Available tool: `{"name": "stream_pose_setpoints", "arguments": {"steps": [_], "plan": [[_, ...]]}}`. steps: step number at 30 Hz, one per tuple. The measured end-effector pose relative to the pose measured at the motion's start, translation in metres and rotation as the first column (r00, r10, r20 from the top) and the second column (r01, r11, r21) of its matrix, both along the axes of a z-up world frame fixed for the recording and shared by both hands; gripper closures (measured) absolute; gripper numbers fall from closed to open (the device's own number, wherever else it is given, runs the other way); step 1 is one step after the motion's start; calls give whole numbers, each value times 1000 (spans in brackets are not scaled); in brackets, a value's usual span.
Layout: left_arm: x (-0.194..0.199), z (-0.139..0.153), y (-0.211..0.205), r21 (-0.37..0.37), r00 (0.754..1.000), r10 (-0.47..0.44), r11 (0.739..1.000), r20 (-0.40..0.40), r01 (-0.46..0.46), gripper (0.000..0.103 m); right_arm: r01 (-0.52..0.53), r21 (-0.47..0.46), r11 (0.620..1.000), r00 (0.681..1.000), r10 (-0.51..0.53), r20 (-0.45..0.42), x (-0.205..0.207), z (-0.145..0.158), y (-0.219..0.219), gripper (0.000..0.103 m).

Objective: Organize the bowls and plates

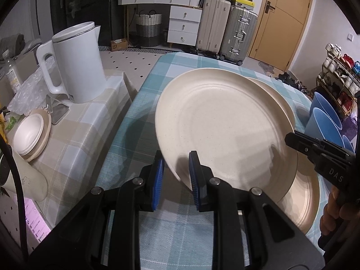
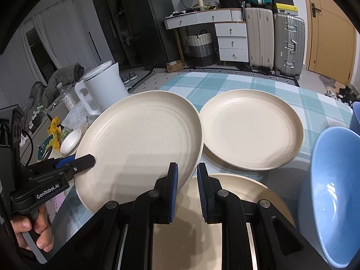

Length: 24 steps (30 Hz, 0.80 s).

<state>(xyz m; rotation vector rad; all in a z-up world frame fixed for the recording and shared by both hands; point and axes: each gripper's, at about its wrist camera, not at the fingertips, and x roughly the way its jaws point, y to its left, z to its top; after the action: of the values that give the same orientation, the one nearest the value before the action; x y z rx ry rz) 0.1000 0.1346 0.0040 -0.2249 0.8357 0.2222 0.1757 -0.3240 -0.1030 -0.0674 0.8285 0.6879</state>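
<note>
**Cream plate held off the table by both grippers**

Blue-padded fingers [image 1: 194,175] of the left gripper [image 1: 176,175] sit closest to the lens, pinched nearly shut on the near rim of a cream plate [image 1: 225,123]. That plate is lifted and tilted above the teal checked table [image 1: 135,112]. From the right wrist view, the right gripper [image 2: 187,189] is likewise almost closed, its pads clamped on the same plate's [image 2: 144,139] rim at the edge nearest that camera. Each gripper shows in the other's view: the right one [image 1: 290,139] reaches to the plate's right edge, and the left one [image 2: 86,159] bites the rim at the plate's left, with a hand [image 2: 33,231] around its handle.

Taking the held plate as the mark: directly beneath it lies a tan plate [image 2: 236,191] on the table, partly covered. Beyond it and to its right rests a second cream plate [image 2: 252,130], flat on the cloth. Further right of the held plate stand blue bowls [image 1: 324,119], one large in the right wrist view [image 2: 333,191]. Left of the held plate, on a lower beige checked surface [image 1: 90,121], stands a white kettle [image 1: 76,65], and nearer than the kettle sits a small stack of white bowls on a tan plate [image 1: 31,135]
</note>
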Motion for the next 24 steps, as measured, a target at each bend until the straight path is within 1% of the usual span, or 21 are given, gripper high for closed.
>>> {"name": "stream_pose_setpoints", "arguments": {"steps": [13, 24], "plan": [[-16, 8, -35, 13, 999, -50, 999, 3, 50, 83, 40, 3, 999, 999, -40, 13, -21, 10, -35, 85], [-24, 8, -58, 25, 996, -87, 996, -8, 87, 84, 68, 9, 998, 998, -68, 19, -38, 13, -60, 85]]}}
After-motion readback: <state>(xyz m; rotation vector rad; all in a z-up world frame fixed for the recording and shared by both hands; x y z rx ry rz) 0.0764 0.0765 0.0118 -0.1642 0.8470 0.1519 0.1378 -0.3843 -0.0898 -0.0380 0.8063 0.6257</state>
